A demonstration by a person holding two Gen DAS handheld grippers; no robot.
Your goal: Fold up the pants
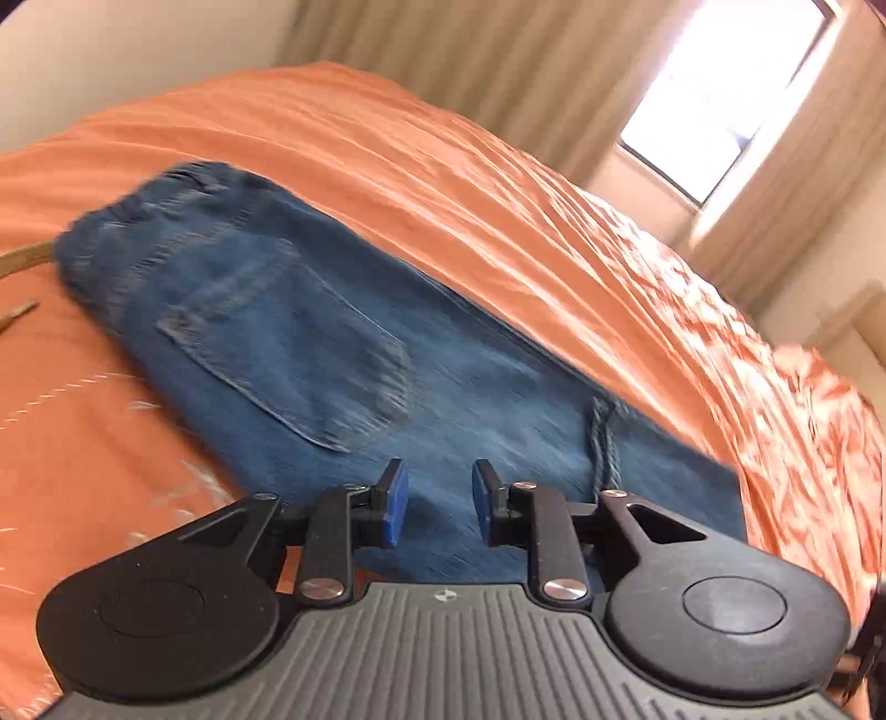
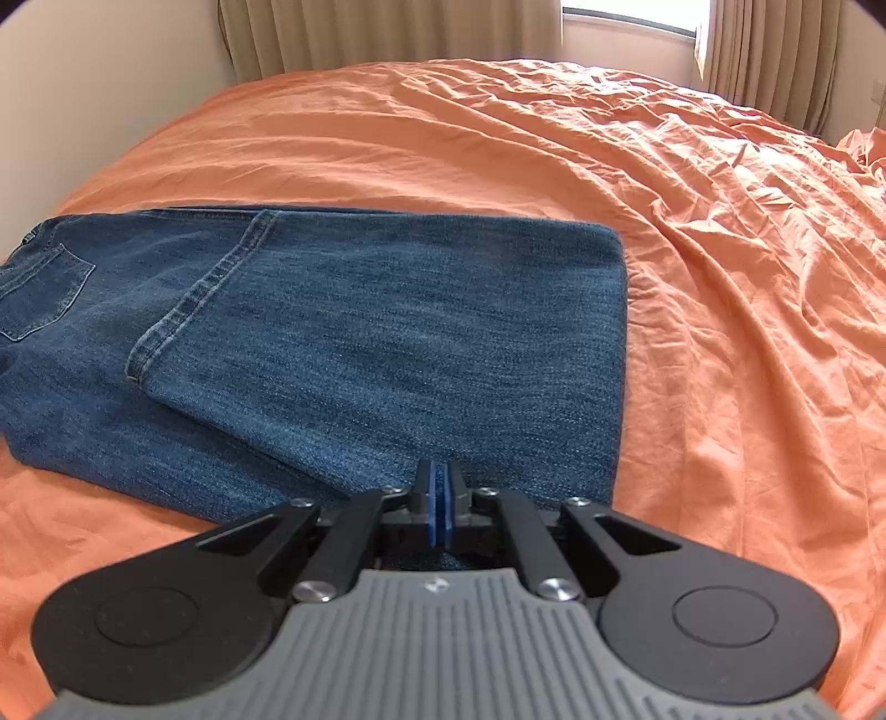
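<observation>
Blue denim pants [image 2: 354, 332] lie folded on an orange bedsheet [image 2: 498, 155], the leg part doubled back over the upper part with its hem [image 2: 194, 293] near the back pocket [image 2: 39, 299]. In the left wrist view the pants [image 1: 310, 343] show the elastic waistband and a back pocket, blurred by motion. My left gripper [image 1: 440, 507] is open and empty, just above the denim near its near edge. My right gripper [image 2: 441, 504] is shut with its blue pads together at the near edge of the folded pants; no cloth shows between the pads.
The orange sheet [image 1: 554, 232] is wrinkled, most to the right. Beige curtains [image 2: 387, 33] and a bright window [image 1: 720, 99] stand behind the bed. A tan strap [image 1: 22, 257] lies at the left edge of the left wrist view.
</observation>
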